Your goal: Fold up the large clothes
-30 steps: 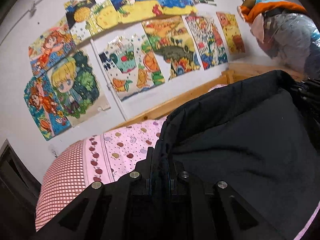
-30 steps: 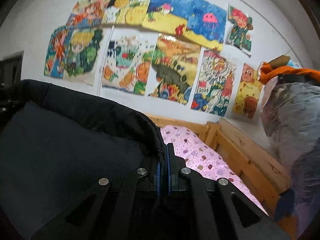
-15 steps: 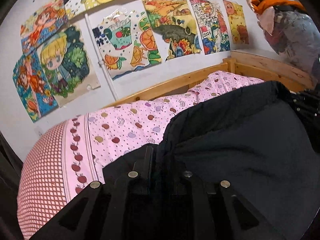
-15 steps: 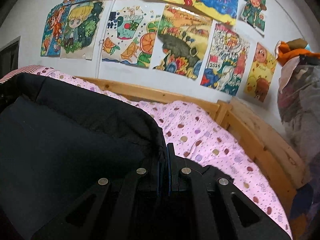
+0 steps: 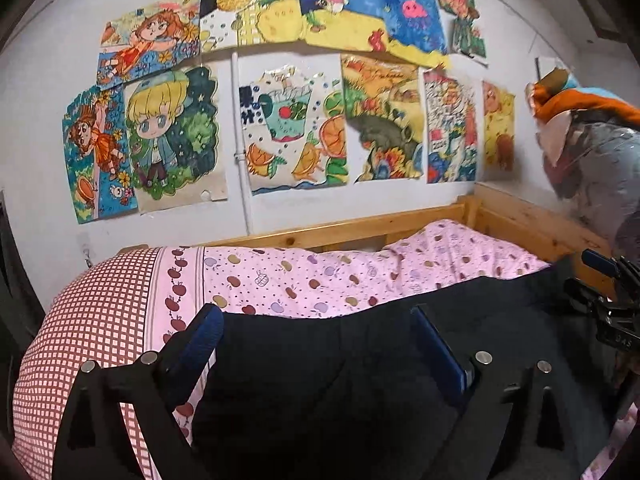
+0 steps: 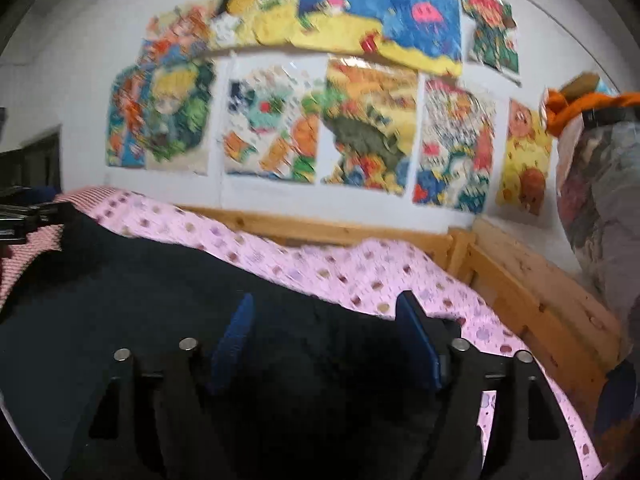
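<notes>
A large dark navy garment (image 5: 400, 360) lies spread flat on the bed; it also shows in the right wrist view (image 6: 160, 300). My left gripper (image 5: 316, 320) is open, its blue-padded fingers apart just above the garment's left far edge. My right gripper (image 6: 324, 312) is open above the garment's right far edge, and it also shows at the right edge of the left wrist view (image 5: 608, 304). Neither holds anything. The right wrist view is blurred.
The bed has a pink apple-print sheet (image 5: 320, 272) with a red checked part (image 5: 88, 320) at the left and a wooden frame (image 5: 520, 220) behind and to the right. Drawings (image 5: 296, 128) cover the wall. A bundle in plastic (image 5: 592, 160) stands at the right.
Both grippers lowered the garment's edge onto the bed, then opened and let it go. The garment now lies flat instead of hanging from the fingers.
</notes>
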`<act>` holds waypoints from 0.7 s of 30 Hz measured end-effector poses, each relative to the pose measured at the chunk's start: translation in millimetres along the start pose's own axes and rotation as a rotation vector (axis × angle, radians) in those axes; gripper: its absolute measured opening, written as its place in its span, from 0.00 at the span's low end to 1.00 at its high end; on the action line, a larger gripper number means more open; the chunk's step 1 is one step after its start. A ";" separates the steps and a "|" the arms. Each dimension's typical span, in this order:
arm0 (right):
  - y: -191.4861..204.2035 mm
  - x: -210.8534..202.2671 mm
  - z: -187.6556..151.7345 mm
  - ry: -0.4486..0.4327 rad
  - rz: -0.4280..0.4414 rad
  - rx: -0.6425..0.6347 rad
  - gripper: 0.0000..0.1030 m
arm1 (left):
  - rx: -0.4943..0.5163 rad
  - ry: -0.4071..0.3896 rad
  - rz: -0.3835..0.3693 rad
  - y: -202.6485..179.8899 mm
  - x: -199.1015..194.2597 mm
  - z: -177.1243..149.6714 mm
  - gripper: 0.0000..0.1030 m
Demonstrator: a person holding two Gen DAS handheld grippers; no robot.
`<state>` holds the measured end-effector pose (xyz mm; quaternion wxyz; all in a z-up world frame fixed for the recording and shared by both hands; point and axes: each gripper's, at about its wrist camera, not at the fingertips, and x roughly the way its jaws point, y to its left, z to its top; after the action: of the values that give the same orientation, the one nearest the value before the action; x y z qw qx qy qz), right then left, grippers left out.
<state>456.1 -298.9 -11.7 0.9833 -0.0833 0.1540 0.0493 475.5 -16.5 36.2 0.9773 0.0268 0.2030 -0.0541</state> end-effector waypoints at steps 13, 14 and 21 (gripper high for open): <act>24.3 -2.9 -50.7 0.226 0.238 -0.020 0.75 | 0.180 0.145 -0.228 -42.5 -13.5 -62.2 0.95; 23.7 1.0 -51.3 0.234 0.245 -0.001 0.75 | 0.173 0.163 -0.233 -43.6 -8.9 -63.3 0.95; 22.4 47.7 -51.4 0.291 0.252 0.079 0.83 | 0.085 0.242 -0.198 -38.7 37.4 -59.8 0.99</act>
<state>483.4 -282.7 -78.2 0.9393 -0.0308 0.3053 0.1534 481.5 -54.0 -34.7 0.9335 0.0546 0.3186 -0.1550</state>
